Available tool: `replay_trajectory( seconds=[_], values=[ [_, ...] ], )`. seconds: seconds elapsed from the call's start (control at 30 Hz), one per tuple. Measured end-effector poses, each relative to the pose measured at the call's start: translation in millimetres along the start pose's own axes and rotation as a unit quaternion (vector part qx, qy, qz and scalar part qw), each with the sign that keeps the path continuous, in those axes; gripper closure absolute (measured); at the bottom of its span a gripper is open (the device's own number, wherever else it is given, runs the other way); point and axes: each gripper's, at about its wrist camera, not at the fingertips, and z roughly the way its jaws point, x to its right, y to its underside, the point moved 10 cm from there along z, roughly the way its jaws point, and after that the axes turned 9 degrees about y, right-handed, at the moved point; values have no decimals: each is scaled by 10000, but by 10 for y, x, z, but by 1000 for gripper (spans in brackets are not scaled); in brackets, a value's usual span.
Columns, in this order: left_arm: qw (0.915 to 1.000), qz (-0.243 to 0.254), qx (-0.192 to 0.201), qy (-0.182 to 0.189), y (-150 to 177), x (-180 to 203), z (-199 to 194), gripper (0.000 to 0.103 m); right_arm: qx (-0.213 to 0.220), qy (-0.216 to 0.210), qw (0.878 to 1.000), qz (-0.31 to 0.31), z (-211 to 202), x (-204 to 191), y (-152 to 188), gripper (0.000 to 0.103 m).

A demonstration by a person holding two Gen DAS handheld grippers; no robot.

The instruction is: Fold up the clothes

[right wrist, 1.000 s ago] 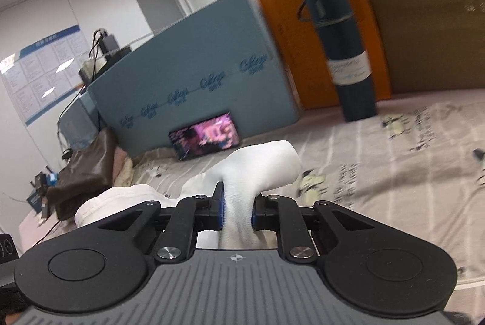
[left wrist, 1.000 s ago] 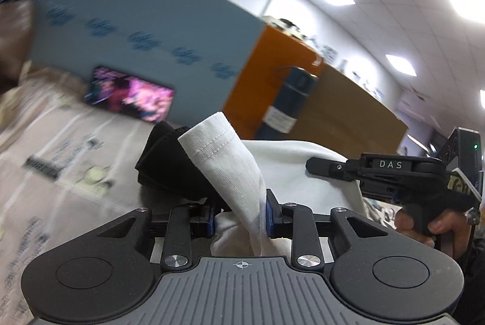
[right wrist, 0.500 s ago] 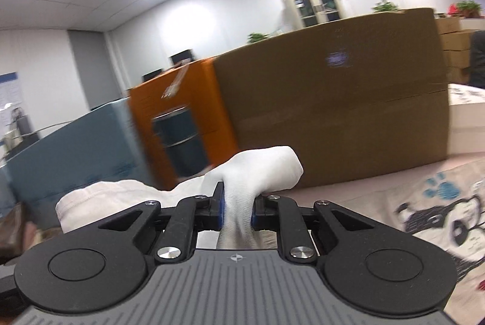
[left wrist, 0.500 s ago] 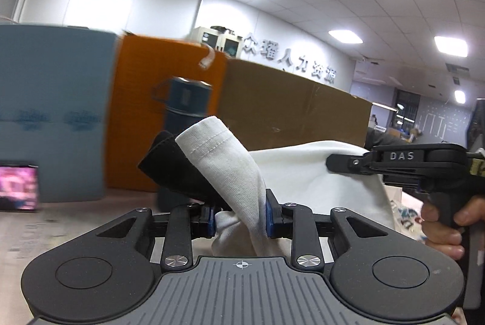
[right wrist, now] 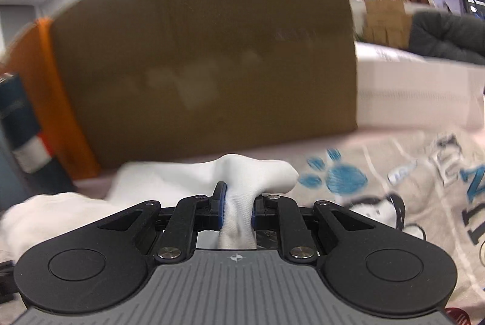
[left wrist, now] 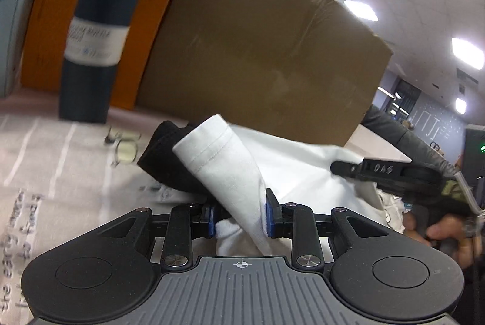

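Note:
A white garment (left wrist: 291, 170) is held between both grippers above the printed bed sheet (left wrist: 60, 167). My left gripper (left wrist: 239, 217) is shut on a hemmed white corner (left wrist: 221, 161), with black fabric (left wrist: 169, 161) bunched just behind it. My right gripper (right wrist: 238, 211) is shut on another bunched part of the white garment (right wrist: 257, 173). The right gripper also shows in the left wrist view (left wrist: 394, 173), at the right, level with the cloth stretched between the two.
A dark blue thermos bottle (left wrist: 100, 31) stands on the sheet at the left. Behind it are an orange panel (left wrist: 42, 31) and a large brown cardboard box (left wrist: 263, 46). The sheet carries blue paw prints (right wrist: 336, 176) and lettering at the right.
Both grippers have swung rightward with the garment still held. The blue panel and phone screen left view; the cardboard box and thermos now fill it. The view is lower, nearer the sheet.

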Motion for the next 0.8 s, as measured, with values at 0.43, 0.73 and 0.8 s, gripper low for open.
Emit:
replay_trajectory(
  seconds=[0.43, 0.73, 0.8],
  values=[
    [9921, -1118, 208, 536, -87, -297, -164, 45, -306, 138, 9959, 837, -777, 227, 250, 37],
    [9839, -1642, 360, 599, -243, -425, -202, 44, -1128, -436, 9794, 1619, -1165, 146, 865, 36],
    [9838, -1657, 283, 624, -239, -470, -167, 48, -1147, -463, 9749, 1851, -1194, 134, 929, 38]
  ],
)
